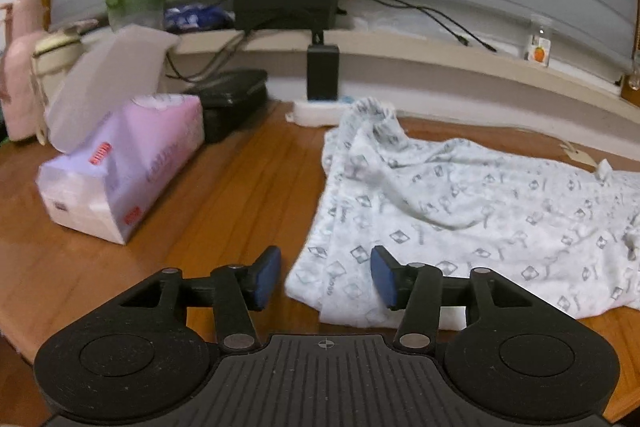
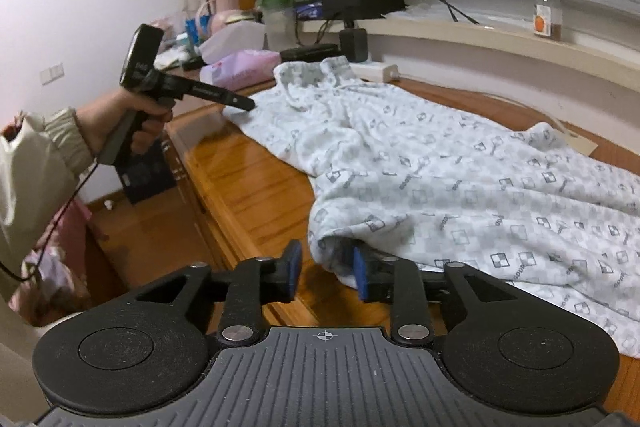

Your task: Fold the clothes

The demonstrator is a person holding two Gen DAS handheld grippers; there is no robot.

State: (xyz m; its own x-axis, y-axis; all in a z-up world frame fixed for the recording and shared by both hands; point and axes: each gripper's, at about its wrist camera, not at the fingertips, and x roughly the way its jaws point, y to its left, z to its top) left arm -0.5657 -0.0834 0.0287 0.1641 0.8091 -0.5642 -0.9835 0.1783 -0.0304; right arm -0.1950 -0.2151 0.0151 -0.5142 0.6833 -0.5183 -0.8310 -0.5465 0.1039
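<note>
Loosely rumpled, the white patterned garment sprawls across the wooden table.

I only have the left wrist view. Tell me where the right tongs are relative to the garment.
Observer: The right tongs are open at the garment's near edge, by the front rim of the wooden table.
Operator: Report whether they have cloth between them.
Observer: One blue pad sits under a lifted fold of the hem; the other is beside it over bare wood. Nothing is pinched.
Operator: Now describe my own tongs from outside.
Observer: A hand holds the left tongs by a pistol grip, tips at the garment's far-left edge, near the pink tissue pack.
</note>
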